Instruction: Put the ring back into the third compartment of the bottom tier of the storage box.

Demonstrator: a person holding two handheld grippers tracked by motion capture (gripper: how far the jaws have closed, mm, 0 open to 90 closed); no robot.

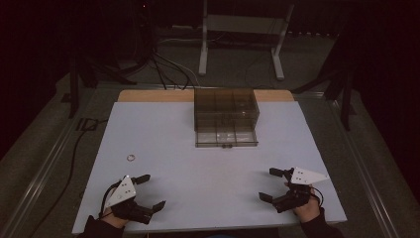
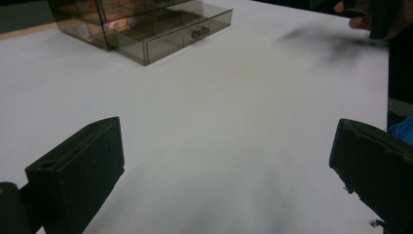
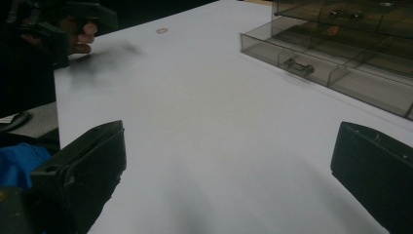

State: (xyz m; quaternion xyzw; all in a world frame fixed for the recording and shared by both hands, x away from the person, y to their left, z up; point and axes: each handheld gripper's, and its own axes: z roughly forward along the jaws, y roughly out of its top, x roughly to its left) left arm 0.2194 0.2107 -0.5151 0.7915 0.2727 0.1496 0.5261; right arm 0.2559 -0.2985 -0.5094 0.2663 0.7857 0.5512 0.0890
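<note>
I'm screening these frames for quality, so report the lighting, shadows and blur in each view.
High view: dim surroundings, the white table evenly lit, the small ring barely resolved. Left gripper view: soft grey shadow under the open left gripper, another beneath the far hand; the smoky drawer box reasonably sharp. Right gripper view: the right gripper is open, its near jaws slightly soft; the table looks bluish.

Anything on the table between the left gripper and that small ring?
Nothing visible. The small metal ring lies alone on the white tabletop, just ahead of the open left gripper; the smoky clear plastic drawer box sits far off, toward the table's back edge.
</note>
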